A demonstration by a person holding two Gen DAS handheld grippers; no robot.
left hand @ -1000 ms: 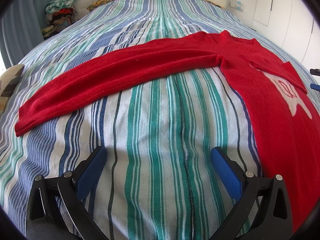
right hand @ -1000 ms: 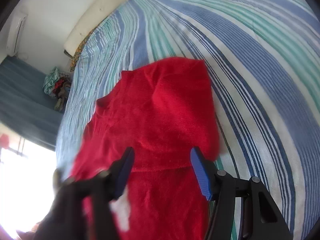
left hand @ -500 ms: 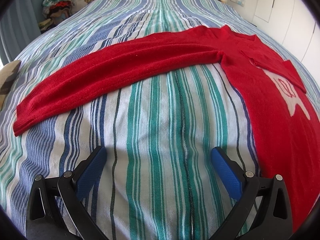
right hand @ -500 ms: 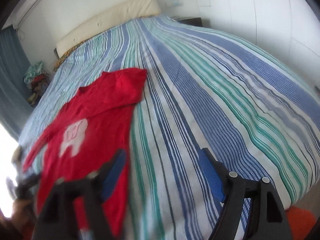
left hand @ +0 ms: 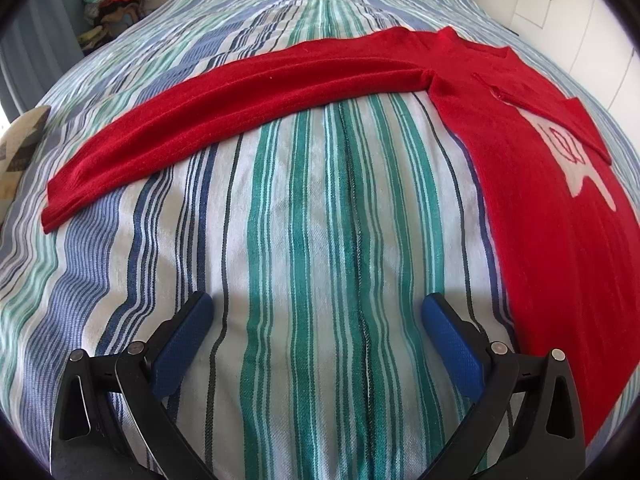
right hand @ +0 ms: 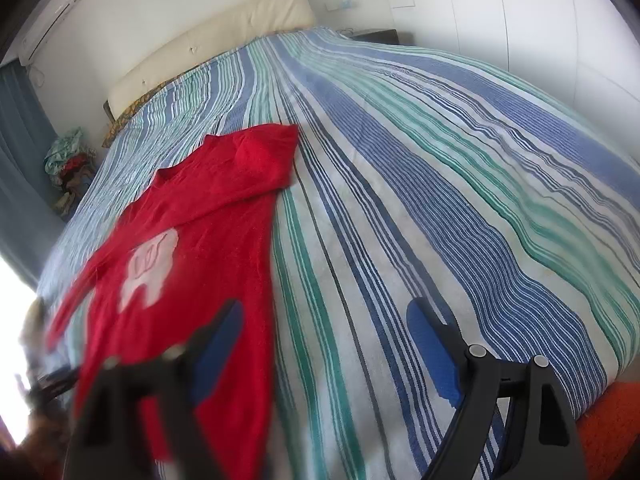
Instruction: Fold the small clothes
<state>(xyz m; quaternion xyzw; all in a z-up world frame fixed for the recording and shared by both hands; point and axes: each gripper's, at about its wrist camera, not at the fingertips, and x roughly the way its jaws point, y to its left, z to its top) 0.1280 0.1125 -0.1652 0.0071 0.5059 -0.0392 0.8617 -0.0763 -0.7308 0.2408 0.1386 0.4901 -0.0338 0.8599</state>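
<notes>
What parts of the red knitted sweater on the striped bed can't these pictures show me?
- Red knitted sweater: its hem runs off the lower right edge in the left wrist view.
- White tooth-shaped motif: its line drawing is blurred in the right wrist view.
- Folded sleeve: the cuff is tucked out of sight there.

A home bedroom: a wide bed is wearing a blue, green and white striped bedspread (right hand: 440, 168) below a cream padded headboard (right hand: 208, 52). White wardrobe doors (right hand: 540, 28) are lining one wall, while a wall-mounted air conditioner (right hand: 48, 20) is hanging above a blue curtain (right hand: 20, 152).
</notes>
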